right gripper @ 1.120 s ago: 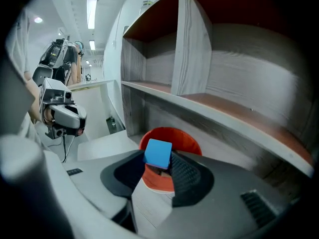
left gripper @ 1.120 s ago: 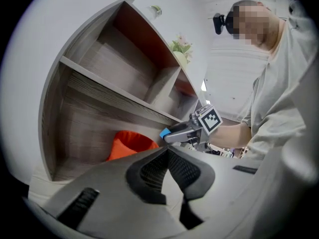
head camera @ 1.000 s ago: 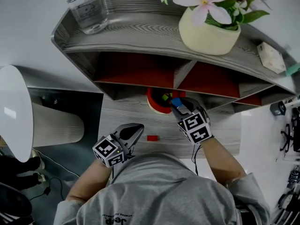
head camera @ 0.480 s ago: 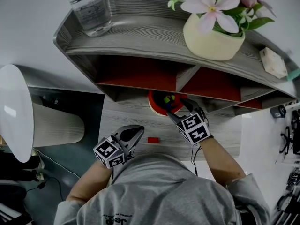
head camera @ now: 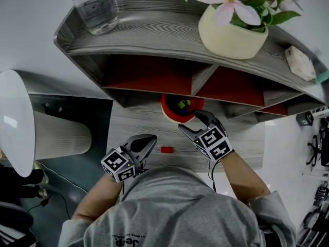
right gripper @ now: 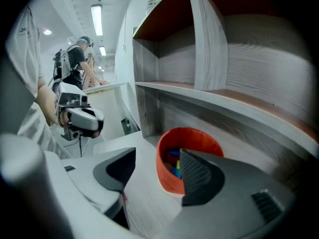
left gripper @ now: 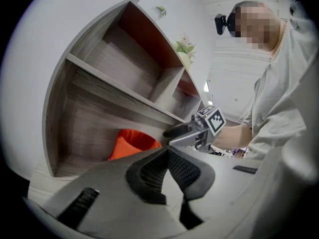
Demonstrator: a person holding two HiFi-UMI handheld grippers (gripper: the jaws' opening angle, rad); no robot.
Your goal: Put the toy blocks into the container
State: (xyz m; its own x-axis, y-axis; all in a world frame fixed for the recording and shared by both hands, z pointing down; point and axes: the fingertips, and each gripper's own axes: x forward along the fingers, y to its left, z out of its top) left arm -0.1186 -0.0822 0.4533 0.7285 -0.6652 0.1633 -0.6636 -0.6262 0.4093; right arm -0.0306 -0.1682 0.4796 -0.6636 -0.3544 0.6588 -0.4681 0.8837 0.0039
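Head view: right gripper (head camera: 189, 120) backed off round red fabric container (head camera: 169, 116), blue toy block (right gripper: 174, 153) now inside; jaws wide, closing slightly, empty. Left gripper (head camera: 152, 139) closed, empty. 1 small red block (head camera: 166, 149) remains.

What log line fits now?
right gripper: closing, empty | left gripper: shut, empty | red block: on table | container: holds blocks
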